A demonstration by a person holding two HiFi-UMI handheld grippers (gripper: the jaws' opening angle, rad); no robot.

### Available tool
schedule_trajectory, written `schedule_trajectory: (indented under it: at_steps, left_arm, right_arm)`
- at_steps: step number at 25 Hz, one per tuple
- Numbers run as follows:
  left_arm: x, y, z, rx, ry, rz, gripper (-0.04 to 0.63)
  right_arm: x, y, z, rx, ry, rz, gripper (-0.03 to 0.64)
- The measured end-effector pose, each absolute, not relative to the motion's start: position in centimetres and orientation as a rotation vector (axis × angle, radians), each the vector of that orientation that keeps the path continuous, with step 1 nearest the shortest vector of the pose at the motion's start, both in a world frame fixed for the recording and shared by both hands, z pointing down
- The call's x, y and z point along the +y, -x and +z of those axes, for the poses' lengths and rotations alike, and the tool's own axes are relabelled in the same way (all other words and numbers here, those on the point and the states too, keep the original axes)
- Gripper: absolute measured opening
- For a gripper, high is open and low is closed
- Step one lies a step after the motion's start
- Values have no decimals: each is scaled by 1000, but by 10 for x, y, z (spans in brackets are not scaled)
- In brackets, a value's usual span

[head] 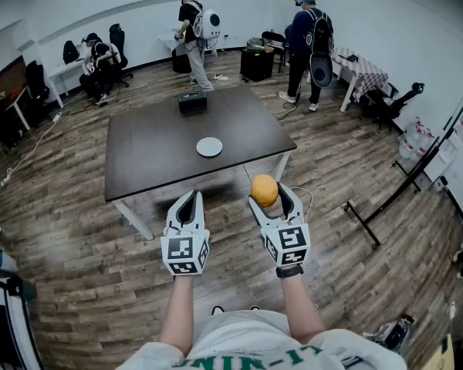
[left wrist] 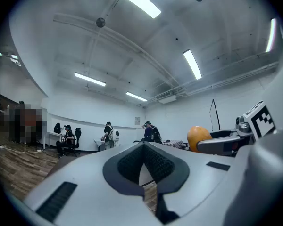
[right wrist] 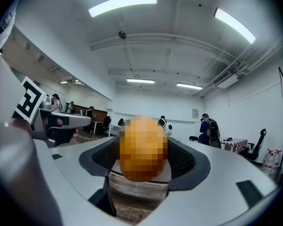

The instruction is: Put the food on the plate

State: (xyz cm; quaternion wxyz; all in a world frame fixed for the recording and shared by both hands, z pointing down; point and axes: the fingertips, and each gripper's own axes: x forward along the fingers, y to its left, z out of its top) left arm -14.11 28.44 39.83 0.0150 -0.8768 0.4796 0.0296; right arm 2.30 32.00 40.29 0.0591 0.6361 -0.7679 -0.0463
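Gripping the round orange food item [head: 264, 190] between its jaws, your right hand-held gripper [head: 270, 196] has the pick-up done. The food hangs well short of the small white round plate [head: 209, 146], bare on the dark brown desk [head: 139, 172]. Your left hand-held gripper [head: 189, 199] is closed, empty. Carrying and releasing remain.

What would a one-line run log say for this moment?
right gripper: shut on round orange food item | left gripper: shut, empty | round white plate: bare, on dark brown table
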Motion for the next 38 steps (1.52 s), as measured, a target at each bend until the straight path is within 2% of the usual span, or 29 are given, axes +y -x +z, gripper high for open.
schedule_trajectory:
  at_steps: [22, 31, 38]
  left_arm:
    - [228, 184, 431, 1473, 2808, 96, 11]
    - [125, 155, 437, 1465, 2794, 73, 11]
    - [-11, 104, 425, 1527, 2751, 121, 11]
  right_arm:
    - [256, 32, 429, -2362, -1905, -98, 331]
    - [148, 16, 444, -2428, -1887, -44, 331]
    - [1, -25, 435, -2520, -1794, -39, 331]
